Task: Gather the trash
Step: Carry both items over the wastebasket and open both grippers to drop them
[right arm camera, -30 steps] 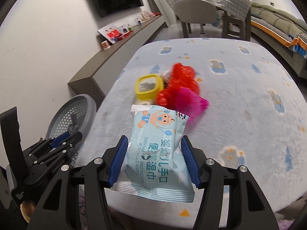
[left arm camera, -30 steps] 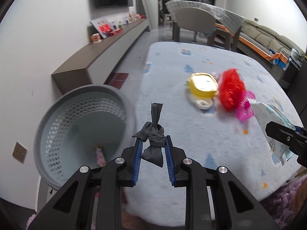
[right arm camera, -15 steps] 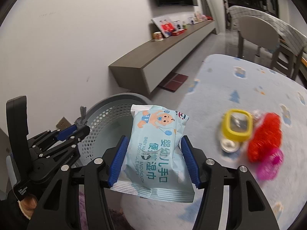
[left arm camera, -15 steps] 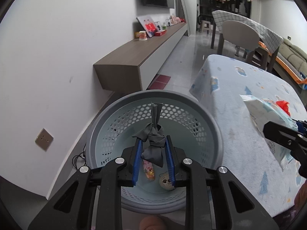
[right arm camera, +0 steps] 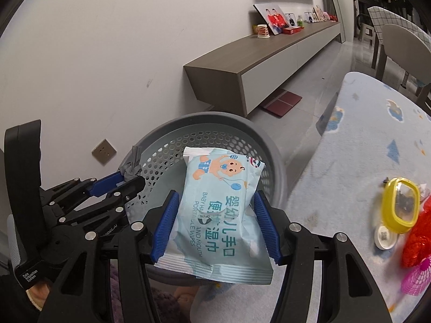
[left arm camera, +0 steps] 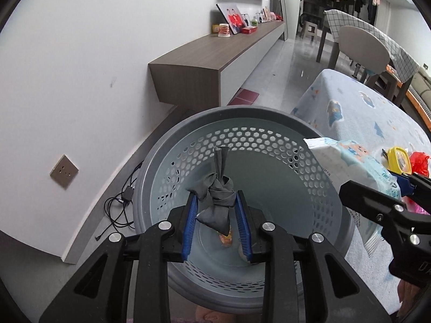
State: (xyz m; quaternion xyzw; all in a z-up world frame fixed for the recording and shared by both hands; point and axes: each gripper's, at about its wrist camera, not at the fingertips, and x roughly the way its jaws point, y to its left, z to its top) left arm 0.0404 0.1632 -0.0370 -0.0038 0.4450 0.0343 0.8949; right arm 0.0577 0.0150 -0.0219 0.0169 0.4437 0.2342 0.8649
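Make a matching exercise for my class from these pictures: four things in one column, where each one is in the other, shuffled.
Things:
1. grey knotted bag
2. baby wipes pack
3. yellow lid
4. paper cup

Places:
A. on the wall shelf
B. in the right gripper
C. on the patterned table cover
D. in the left gripper, over the basket

Pairs: 1-D, 2-B, 3-C, 4-A

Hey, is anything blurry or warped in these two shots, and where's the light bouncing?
Left wrist view: sharp; the fisheye bends the white wall and dark corners frame it; the glossy grey floor reflects light. Right wrist view: the pale blue baby wipes pack is crisp, the red mesh ball at the edge softer.
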